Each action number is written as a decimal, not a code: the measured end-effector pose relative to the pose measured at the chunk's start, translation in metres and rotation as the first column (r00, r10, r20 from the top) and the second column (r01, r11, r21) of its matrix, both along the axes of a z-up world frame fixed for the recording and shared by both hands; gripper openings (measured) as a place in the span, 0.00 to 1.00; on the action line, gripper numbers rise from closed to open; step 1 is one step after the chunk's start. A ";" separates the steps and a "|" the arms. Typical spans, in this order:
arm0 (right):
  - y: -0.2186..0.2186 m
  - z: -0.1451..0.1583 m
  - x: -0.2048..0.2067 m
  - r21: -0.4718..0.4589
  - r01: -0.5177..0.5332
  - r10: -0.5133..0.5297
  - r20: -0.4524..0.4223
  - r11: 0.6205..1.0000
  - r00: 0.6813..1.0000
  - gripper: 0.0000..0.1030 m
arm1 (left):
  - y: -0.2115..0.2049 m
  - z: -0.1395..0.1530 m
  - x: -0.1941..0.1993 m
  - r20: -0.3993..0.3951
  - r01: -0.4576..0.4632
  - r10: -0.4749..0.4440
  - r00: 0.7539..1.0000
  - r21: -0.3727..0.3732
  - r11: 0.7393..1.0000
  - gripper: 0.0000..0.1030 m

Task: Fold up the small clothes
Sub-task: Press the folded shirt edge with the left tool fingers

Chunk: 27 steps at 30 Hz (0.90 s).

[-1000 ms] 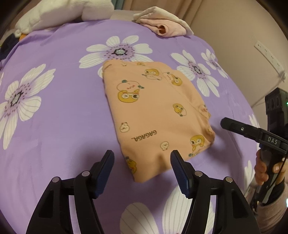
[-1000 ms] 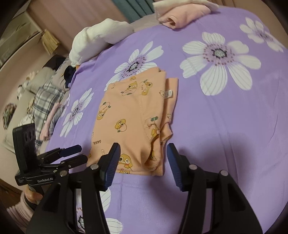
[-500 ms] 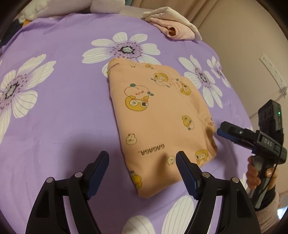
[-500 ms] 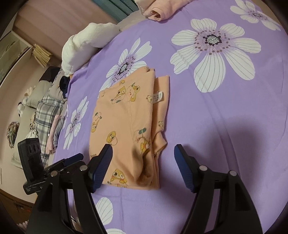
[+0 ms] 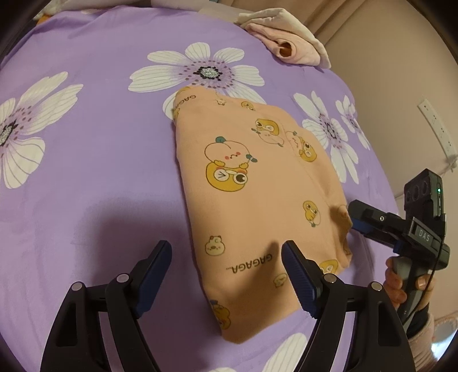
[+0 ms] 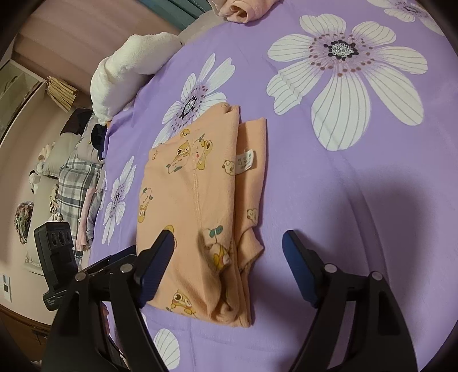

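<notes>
A folded orange garment with cartoon prints (image 5: pixel 257 194) lies flat on the purple flowered bedspread (image 5: pixel 86 171). My left gripper (image 5: pixel 227 269) is open and empty, its fingers straddling the garment's near left edge. The right gripper shows in the left wrist view (image 5: pixel 369 220) at the garment's right corner. In the right wrist view the garment (image 6: pixel 197 206) shows layered edges and a white label (image 6: pixel 245 161). My right gripper (image 6: pixel 229 263) is open and empty over the garment's near end. The left gripper (image 6: pixel 114 259) appears at the left.
A folded pink garment (image 5: pixel 289 47) lies at the far edge of the bed, also in the right wrist view (image 6: pixel 243 8). A white plush item (image 6: pixel 126 68) and plaid clothes (image 6: pixel 77 183) lie to the left. A wall with a socket (image 5: pixel 435 128) stands at the right.
Both grippers have moved in closer to the orange garment, and their jaws have opened a little wider. The garment has not moved.
</notes>
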State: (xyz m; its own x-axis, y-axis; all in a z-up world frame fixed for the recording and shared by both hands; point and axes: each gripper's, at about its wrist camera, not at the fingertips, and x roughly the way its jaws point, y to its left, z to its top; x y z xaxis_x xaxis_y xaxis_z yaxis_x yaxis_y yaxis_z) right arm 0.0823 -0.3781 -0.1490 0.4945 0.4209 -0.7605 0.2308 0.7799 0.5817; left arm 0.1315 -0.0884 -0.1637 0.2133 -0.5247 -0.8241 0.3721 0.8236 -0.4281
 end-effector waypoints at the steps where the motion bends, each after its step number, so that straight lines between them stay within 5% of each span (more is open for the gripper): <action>1: 0.001 0.000 0.001 0.001 0.000 0.000 -0.001 1.000 1.000 0.77 | 0.000 -0.001 0.001 -0.005 0.001 -0.001 1.000 -0.005 1.000 0.76; 27: 0.018 -0.015 0.040 0.044 -0.076 0.075 0.026 0.996 0.997 0.75 | -0.021 -0.008 0.017 -0.023 0.025 -0.027 0.999 -0.068 0.997 0.76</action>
